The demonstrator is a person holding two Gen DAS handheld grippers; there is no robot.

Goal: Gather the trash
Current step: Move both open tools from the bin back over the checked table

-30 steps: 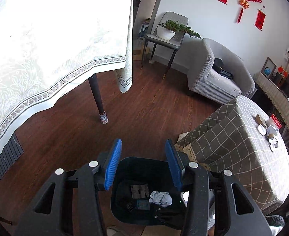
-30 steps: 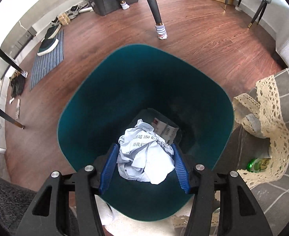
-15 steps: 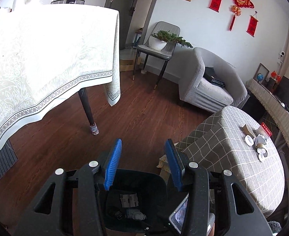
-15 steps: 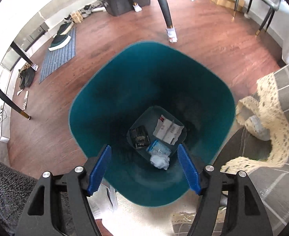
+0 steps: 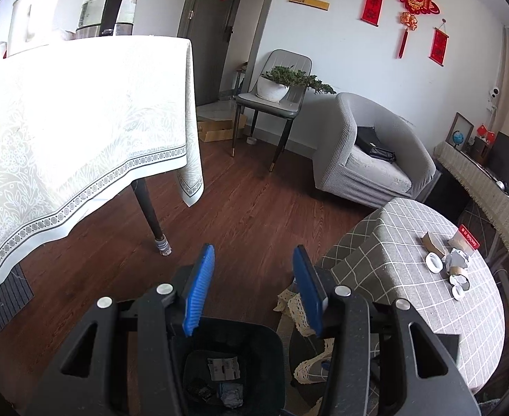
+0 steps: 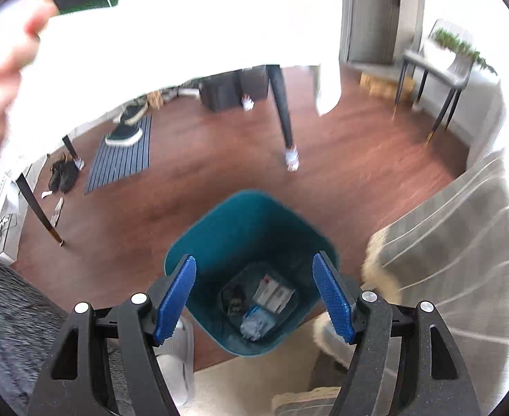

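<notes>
The left wrist view alone showed the small round table (image 5: 393,242) in a grey checked cloth at the right, with a cluster of scraps (image 5: 448,263) still lying on its far side: torn brown cardboard, crumpled paper and a few small white round pieces, too small to count surely. The right wrist view alone showed a blurred hand (image 6: 1,69) at the upper left.

One teal bin (image 6: 219,235) stood on the wood floor, just left of that table. Inside lay three pieces: a dark item, a printed white packet (image 6: 273,293) and a crumpled paper ball (image 6: 254,326).

The left gripper (image 5: 254,287) hung above the bin's far rim, jaws parted with nothing between them. The right gripper (image 6: 254,298) hung over the bin's mouth; its jaws had just been opening and stood spread and empty.
</notes>
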